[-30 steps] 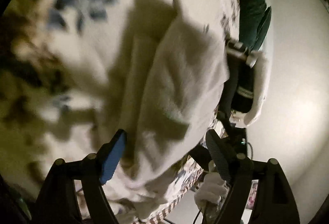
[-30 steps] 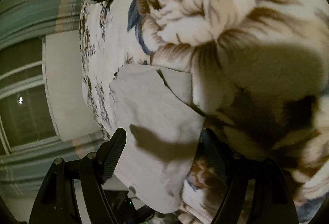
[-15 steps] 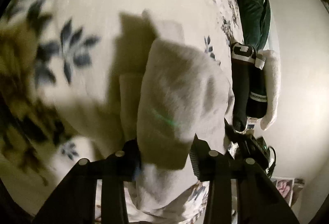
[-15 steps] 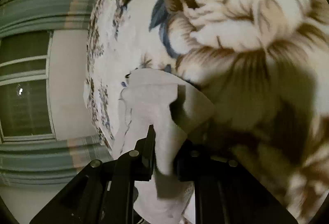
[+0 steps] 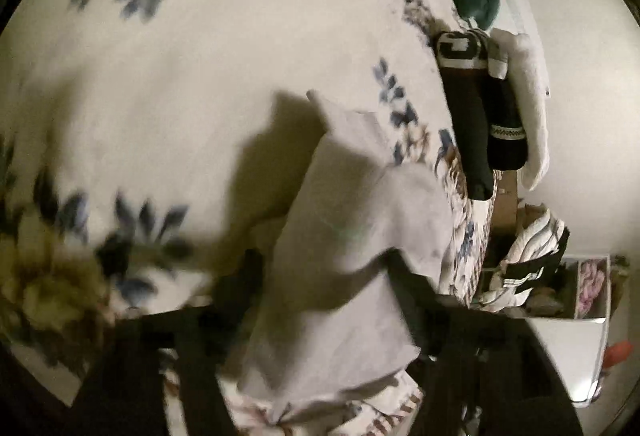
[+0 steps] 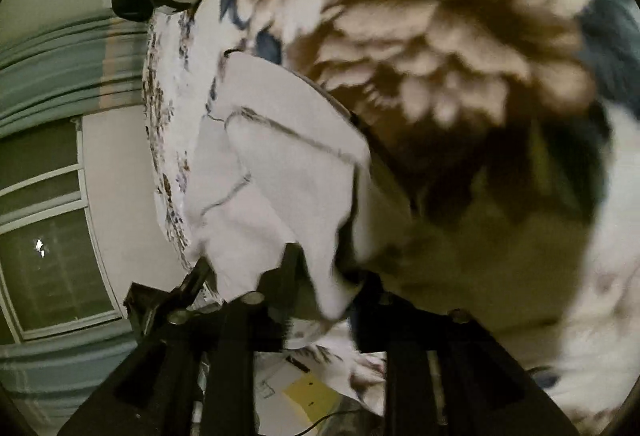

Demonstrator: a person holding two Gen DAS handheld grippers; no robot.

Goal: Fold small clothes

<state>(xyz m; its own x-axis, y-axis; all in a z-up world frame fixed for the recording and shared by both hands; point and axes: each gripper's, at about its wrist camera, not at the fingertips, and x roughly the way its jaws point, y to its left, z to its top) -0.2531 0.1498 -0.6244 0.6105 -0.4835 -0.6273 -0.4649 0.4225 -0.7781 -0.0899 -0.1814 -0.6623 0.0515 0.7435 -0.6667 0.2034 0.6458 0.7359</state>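
Left tongs (image 5: 328, 276) and right tongs (image 6: 320, 276) each pinch the pale grey garment (image 5: 352, 236) between their fingers. It lifts off the floral bedspread (image 5: 180, 76). Folded black socks (image 5: 484, 116) lie near the bed's edge.

Left gripper (image 5: 326, 290) low in its view, dark fingers (image 5: 236, 288) clamped on pale cloth; right gripper (image 6: 320, 284) likewise low, fingers (image 6: 288, 268) pinched narrowly on a hanging fold; both blurred, frames dark, pointing forward over the bed

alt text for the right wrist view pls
The right gripper has its jaws closed on an edge of a pale grey garment, lifting it off a floral blanket. A window and teal curtains are at left.
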